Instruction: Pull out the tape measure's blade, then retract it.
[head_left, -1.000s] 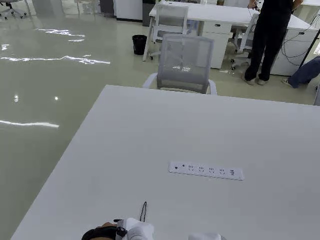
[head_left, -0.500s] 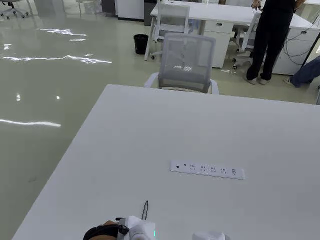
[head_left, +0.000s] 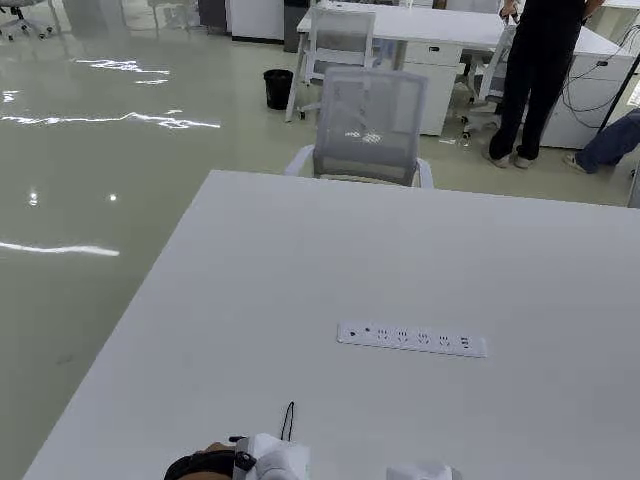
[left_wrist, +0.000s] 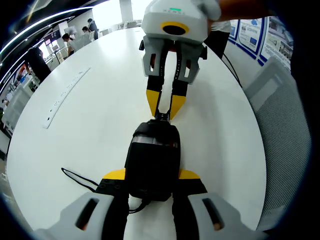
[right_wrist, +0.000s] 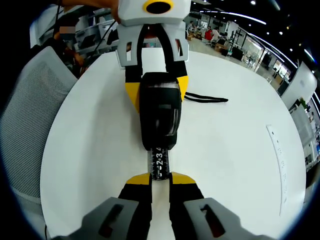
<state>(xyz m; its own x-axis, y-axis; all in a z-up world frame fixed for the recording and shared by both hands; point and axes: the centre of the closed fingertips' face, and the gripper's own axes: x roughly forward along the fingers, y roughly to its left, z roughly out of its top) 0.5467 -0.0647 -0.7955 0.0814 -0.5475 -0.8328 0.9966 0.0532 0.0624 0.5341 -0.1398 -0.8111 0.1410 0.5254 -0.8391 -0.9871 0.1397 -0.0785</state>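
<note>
a: where's the tape measure (left_wrist: 152, 160)?
b: black case, lying on the white table (head_left: 300, 260) near the person's edge, between the two grippers. its black wrist strap (right_wrist: 222, 100) trails off on the table beside it.
a: who's got it?
b: left gripper (left_wrist: 152, 175) has its jaws clamped on the two sides of the case, yellow tips pressed against it. right gripper (right_wrist: 160, 179) faces it nose to nose, jaws narrow and pinched on the blade (right_wrist: 159, 161).
a: how much blade?
b: just a short stub out of the case mouth, numbers 2 and 3 readable in the right gripper view. right tips sit just beside the case.
a: so which step?
b: my call: very start of the pull-out. could equally be the tail end of retracting, these frames don't settle it. with so little blade out i'd log it as pull-out, early.
a: next move?
b: right gripper needs to draw straight back from the case, along the table, pinch tight so the blade doesn't slip. left needs to hold the case put, otherwise the whole thing just slides along.
a: anything else?
b: power strip (head_left: 412, 340) further up the table, well apart. grey mesh chair (head_left: 367, 125) at the far edge.
</note>
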